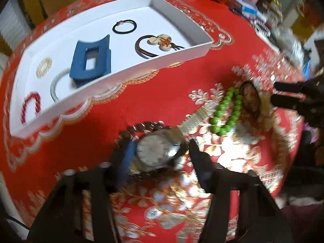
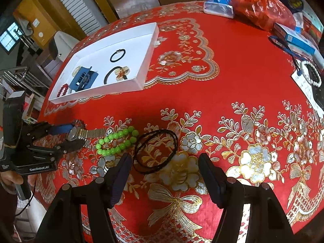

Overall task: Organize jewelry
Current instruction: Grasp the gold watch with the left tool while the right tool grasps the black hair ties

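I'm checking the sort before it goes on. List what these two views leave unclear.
- Wristwatch: dial blurred by motion in the left wrist view, too small in the right; whether the left gripper presses it is unclear.
- Dark bead bracelet: partly behind the watch.
- Red bead bracelet in the white tray: partly hidden by the tray wall.
- White bead bracelet: details too small near the right wrist view's edge.

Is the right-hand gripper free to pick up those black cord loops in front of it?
Probably yes. The right gripper stands open and the black cord loops lie just ahead on the cloth, nothing covering them; the green bead bracelet sits alongside.
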Action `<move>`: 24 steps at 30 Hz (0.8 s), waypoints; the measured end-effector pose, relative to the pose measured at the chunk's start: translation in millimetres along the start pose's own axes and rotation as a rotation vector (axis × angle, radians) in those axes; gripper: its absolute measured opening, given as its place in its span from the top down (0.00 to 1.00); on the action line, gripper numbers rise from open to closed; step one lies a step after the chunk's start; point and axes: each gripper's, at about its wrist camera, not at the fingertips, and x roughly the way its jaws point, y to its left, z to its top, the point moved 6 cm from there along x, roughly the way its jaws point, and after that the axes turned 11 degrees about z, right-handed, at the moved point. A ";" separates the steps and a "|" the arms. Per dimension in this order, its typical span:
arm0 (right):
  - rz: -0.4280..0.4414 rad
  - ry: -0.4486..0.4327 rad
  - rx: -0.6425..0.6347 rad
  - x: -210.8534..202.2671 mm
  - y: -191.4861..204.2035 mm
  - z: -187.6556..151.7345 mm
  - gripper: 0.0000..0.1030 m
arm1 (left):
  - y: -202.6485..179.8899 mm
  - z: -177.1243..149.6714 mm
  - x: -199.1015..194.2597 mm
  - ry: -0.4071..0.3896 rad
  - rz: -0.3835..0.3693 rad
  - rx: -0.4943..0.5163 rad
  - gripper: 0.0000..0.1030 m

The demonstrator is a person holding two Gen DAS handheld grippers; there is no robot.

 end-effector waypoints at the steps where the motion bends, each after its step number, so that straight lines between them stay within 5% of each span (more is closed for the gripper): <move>1: 0.000 0.000 0.004 0.6 -1.6 -0.3 0.36 | -1.9 1.5 -1.0 -0.005 -0.016 0.009 0.61; 3: 0.000 0.002 0.014 2.2 -3.5 -0.6 0.36 | 0.4 3.1 -3.5 -0.005 -0.068 -0.010 0.70; 16: 0.017 -0.008 -0.022 4.5 -1.5 3.1 0.36 | 18.1 -0.5 -44.2 -0.075 -0.057 -0.157 0.73; 24: -0.047 0.018 -0.101 22.9 -2.9 12.6 0.72 | 35.0 7.0 -82.1 -0.119 -0.127 -0.272 0.73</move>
